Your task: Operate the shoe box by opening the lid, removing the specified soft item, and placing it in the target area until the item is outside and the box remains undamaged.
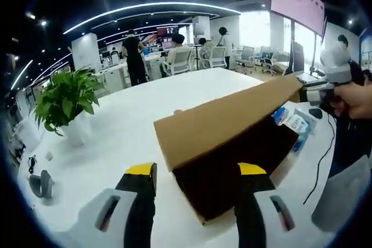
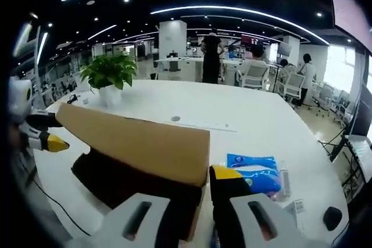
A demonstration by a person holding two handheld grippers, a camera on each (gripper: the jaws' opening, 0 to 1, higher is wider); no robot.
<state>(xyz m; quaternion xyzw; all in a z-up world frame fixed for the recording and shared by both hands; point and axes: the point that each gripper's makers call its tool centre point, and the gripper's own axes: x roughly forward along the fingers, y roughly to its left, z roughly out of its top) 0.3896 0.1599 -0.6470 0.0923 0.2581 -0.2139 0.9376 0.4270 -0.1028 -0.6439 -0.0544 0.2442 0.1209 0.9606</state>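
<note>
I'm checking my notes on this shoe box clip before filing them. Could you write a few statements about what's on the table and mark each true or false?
1. The brown cardboard shoe box has its lid raised. True.
2. A blue plastic packet lies on the round white table, outside the box. True.
3. The green potted plant stands inside the box. False: it stands on the table, apart from the box.
4. The table is black. False: it is white.
5. The right gripper is at the lid's far corner. True.
</note>
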